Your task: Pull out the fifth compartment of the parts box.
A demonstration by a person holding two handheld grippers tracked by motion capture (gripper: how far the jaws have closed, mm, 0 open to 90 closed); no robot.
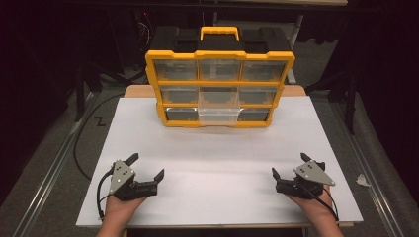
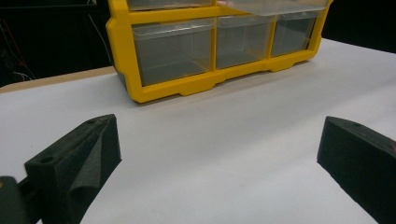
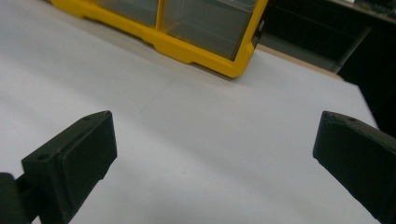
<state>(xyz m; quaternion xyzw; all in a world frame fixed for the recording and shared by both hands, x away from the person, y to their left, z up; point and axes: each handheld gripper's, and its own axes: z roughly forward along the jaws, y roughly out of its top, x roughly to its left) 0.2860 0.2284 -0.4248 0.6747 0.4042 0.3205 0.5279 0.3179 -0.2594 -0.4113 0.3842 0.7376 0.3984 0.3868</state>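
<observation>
- Both tongs, left tongs (image 1: pixel 147 167) and right tongs (image 1: pixel 289 165), rest spread wide on the white desk (image 1: pixel 217 148); yellow organizer (image 1: pixel 219 88) stands well ahead, between them.
- Left gripper view: jaws apart, organizer ahead.
- Right gripper view: jaws apart, organizer ahead-left.

Two hands enter from the bottom edge of the high view, each holding a black two-jaw claw low over the white counter (image 1: pixel 217 163). The left claw (image 1: pixel 146 166) sits at the lower left of the frame in the person's left hand (image 1: pixel 118 207), jaws spread wide apart with nothing between them, a grey three-cornered plate on top and a black cable looping beside the wrist. The right claw (image 1: pixel 288 165) sits at the lower right in the right hand (image 1: pixel 316 210), likewise spread wide and empty, its jaws angled toward the upper left.
</observation>
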